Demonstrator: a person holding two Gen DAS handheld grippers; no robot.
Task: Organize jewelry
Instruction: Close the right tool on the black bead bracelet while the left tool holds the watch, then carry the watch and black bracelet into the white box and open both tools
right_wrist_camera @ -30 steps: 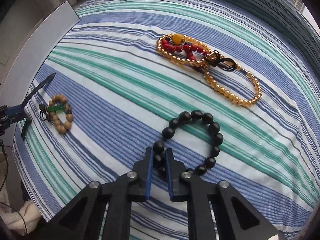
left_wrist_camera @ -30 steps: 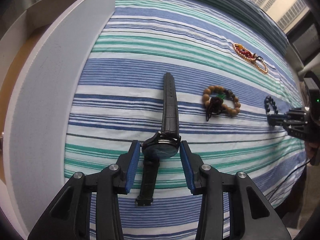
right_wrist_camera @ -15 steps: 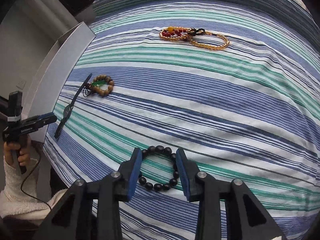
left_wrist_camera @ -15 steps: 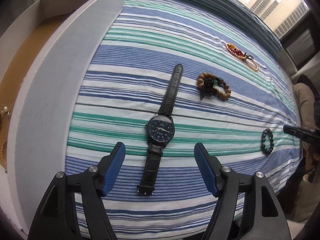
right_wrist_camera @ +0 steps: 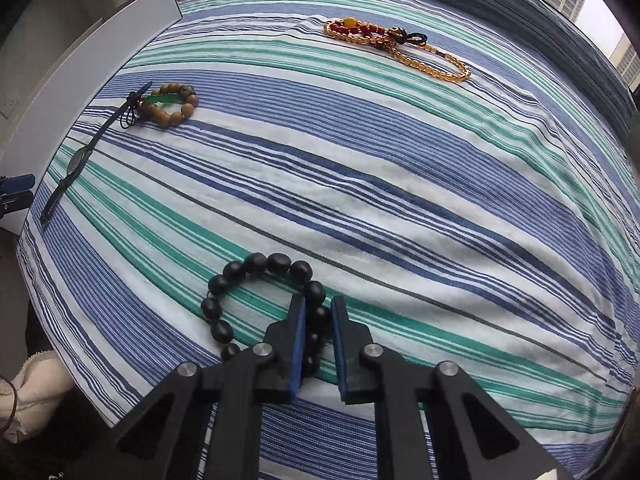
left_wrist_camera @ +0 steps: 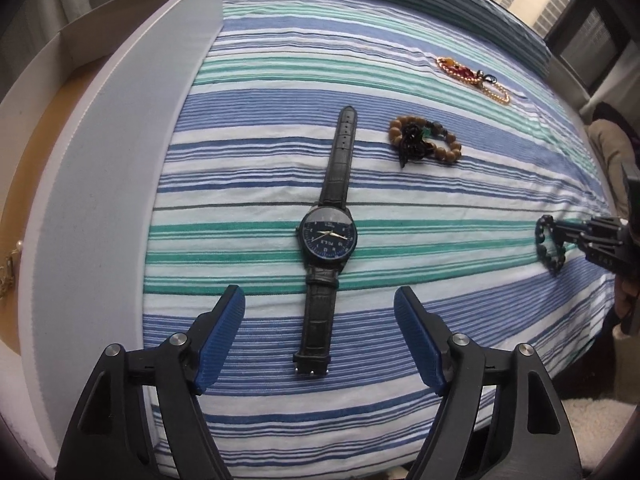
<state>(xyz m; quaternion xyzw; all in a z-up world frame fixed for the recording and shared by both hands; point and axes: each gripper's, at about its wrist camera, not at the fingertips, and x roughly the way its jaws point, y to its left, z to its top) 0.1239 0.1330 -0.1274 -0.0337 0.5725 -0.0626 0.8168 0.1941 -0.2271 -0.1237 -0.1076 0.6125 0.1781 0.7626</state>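
Here the right gripper [right_wrist_camera: 318, 312] has its fingers [right_wrist_camera: 298, 340] drawn close on either side of the black bead bracelet [right_wrist_camera: 256, 264], pinching the strand at the ring's 4 o'clock side; the rest of the loop lies on the striped bedspread [right_wrist_camera: 400, 200], curving away toward 11 o'clock from the tips. The left gripper [left_wrist_camera: 318, 308] is spread wide with nothing between its fingers [left_wrist_camera: 222, 340]. The watch [left_wrist_camera: 329, 236] lies flat and straight between and ahead of them, touching neither; its buckle end points back to 6 o'clock and its long strap runs to 12 o'clock.

The left wrist view shows the blue dial face-up with its hands legible, whereas the right wrist view catches the watch only as a thin dark sliver at 9 o'clock. The left view also takes in the white box [left_wrist_camera: 120, 160] along the bed's edge at 9 o'clock, with its tan floor and a small pale trinket inside, too small to identify. The right gripper appears there at 3 o'clock, tips at the black beads.

Around these, a wooden bead bracelet [left_wrist_camera: 426, 138] with a green piece and dark cord lies just beside the strap's far end at 1 o'clock. The amber and red bead strand [right_wrist_camera: 394, 44] rests well apart at 12 o'clock in the right view. Nothing lies between either gripper and its piece.
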